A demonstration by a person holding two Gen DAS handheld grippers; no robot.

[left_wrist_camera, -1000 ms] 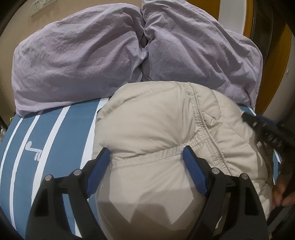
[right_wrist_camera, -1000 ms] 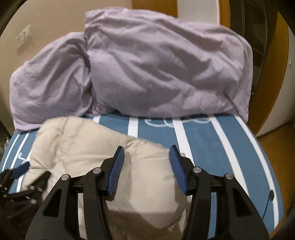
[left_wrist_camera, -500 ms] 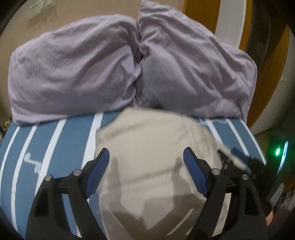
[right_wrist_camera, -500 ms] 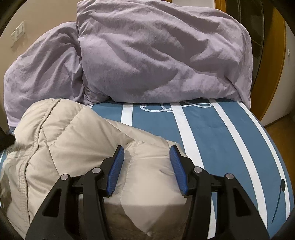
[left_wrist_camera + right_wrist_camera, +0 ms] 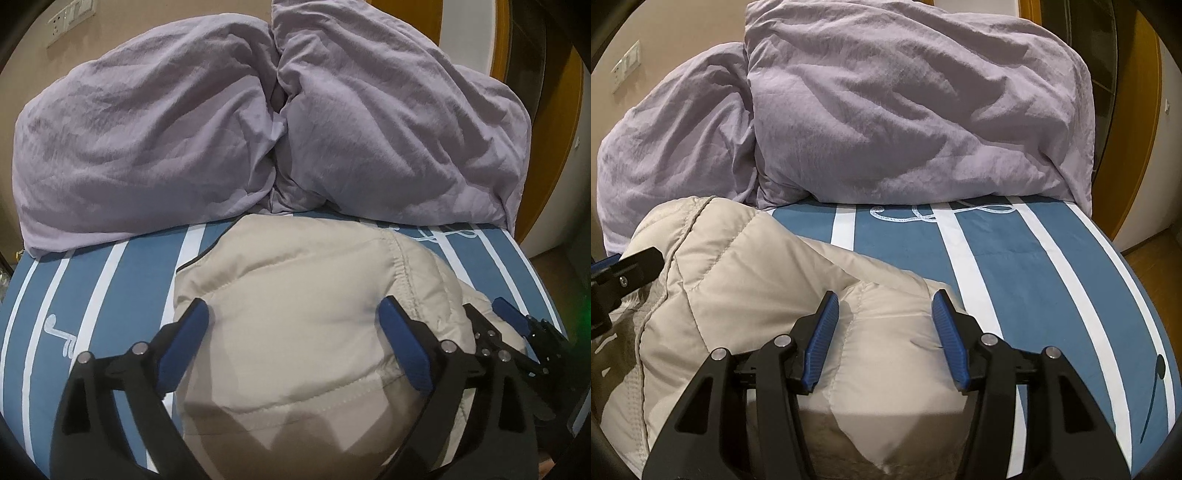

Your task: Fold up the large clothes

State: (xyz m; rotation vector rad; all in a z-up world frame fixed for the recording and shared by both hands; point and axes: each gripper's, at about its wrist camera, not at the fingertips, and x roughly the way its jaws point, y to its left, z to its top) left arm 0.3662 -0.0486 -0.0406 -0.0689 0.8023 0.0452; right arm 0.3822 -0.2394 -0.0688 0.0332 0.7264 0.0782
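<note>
— What changed?
— Since a second ago the left gripper [image 5: 291, 325] has drawn back from the pillows, and its jaws have just been opening; they now stand wide over the beige padded jacket [image 5: 303, 295], with nothing pinched.
— And the setting?
— Blue, white-striped bed cover [image 5: 1052, 266], two lilac pillows [image 5: 905, 110] along its far edge, a beige wall and a wooden door frame beyond.
— The jacket?
— Bunched at the bed's near edge.
— The right gripper [image 5: 886, 328]?
— About half open above the jacket's right end, gripping nothing.
</note>
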